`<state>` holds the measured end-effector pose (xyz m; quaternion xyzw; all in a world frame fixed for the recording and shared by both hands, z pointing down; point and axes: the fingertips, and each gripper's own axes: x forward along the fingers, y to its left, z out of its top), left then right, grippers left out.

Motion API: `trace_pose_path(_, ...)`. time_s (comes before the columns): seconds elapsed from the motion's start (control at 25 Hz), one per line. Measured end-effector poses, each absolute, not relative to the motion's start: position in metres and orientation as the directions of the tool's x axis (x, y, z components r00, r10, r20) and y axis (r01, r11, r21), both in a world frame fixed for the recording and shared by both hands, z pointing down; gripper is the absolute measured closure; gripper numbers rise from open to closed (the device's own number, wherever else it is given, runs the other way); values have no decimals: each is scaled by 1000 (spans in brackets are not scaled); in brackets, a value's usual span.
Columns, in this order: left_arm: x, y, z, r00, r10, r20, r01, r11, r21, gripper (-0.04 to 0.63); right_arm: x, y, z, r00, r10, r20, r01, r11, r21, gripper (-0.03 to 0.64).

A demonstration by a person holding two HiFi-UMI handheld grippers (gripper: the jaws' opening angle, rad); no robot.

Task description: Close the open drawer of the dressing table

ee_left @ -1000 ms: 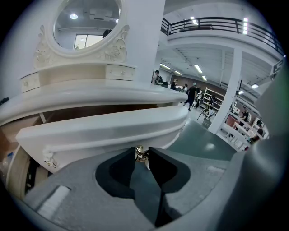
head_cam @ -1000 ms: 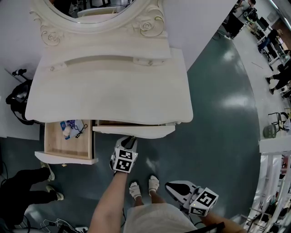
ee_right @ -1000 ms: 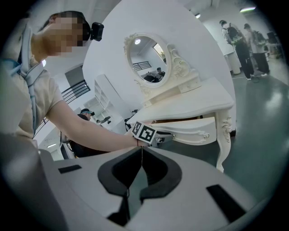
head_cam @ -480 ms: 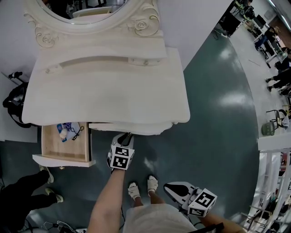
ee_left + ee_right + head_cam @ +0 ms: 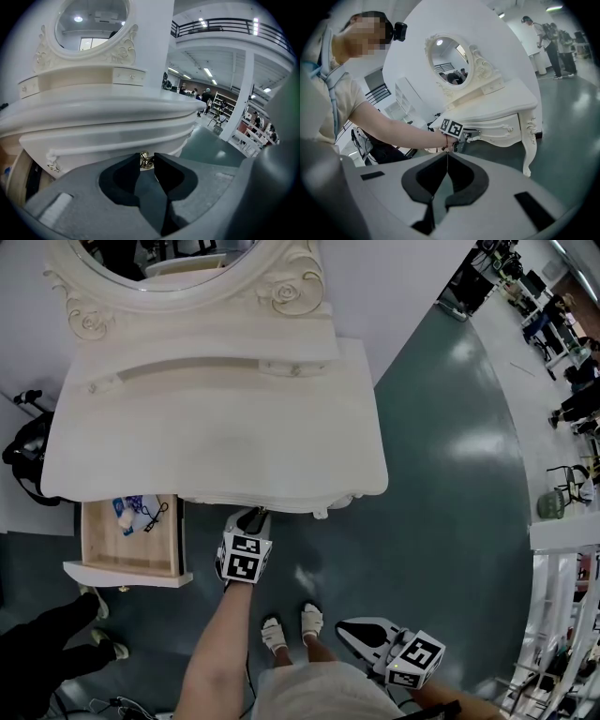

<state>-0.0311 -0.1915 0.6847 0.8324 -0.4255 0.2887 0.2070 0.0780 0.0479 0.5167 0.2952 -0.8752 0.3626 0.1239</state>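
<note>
Now the centre drawer [image 5: 105,142] sits pushed in under the dressing table [image 5: 216,446] top, its brass knob [image 5: 146,161] pinched between the left gripper [image 5: 251,517] jaws. At the table's left end in the head view, a side drawer [image 5: 127,570] stands pulled out, with small items [image 5: 136,512] at its back. Down by the person's feet [image 5: 292,629], the right gripper [image 5: 446,154] hangs empty with its jaws pressed together.

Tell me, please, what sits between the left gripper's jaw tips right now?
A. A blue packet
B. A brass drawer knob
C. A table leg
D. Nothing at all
B: in the left gripper view, a brass drawer knob sits between the tips of the left gripper, right at the front of the dressing table.
</note>
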Motion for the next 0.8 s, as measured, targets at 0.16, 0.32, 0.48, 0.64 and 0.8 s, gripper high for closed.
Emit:
trace_pose_path(0.16, -31, -198, 687, 471, -583, 662, -826, -554, 100, 502, 78, 49, 518, -799, -418, 432, -601, 564, -566, 601)
trace_pose_path(0.32, -29, -207, 687, 475, -567, 673, -828, -548, 122, 502, 81, 48, 518, -799, -418, 433, -602, 563, -567, 600)
trace_pose_path(0.48, -29, -212, 688, 479, -552, 683, -826, -547, 137, 502, 82, 46, 518, -798, -420, 433, -603, 560, -568, 601)
trace_pose_path(0.64, -29, -213, 689, 483, -550, 682, -825, -546, 144, 502, 83, 45, 521, -797, -419, 435, -604, 558, -569, 600)
trace_pose_path(0.8, -28, -213, 689, 485, -543, 685, -822, -551, 145, 502, 83, 46, 520, -798, -417, 435, -602, 560, -568, 600)
